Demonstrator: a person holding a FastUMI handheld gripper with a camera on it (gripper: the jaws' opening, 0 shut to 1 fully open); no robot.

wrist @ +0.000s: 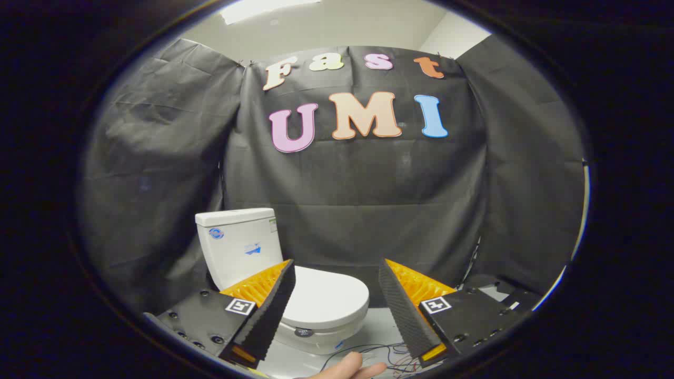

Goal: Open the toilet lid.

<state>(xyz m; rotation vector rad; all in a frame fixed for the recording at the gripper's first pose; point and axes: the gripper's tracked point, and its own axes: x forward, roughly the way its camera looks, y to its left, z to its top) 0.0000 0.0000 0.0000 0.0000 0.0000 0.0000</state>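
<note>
From the claw's camera I see my claw [337, 310] spread wide, pinching nothing. The toilet [295, 284] stands just beyond the left finger, its lid [329, 302] lying shut below the tank [239, 247]. Wires [389, 353] trail beside the toilet; fingers of a hand [350, 368] show nearest me.

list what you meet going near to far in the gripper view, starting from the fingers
gripper with its fingers spread open on nothing → closed toilet lid, beyond and between the fingers → toilet tank behind the lid → black cloth wall at the back
</note>
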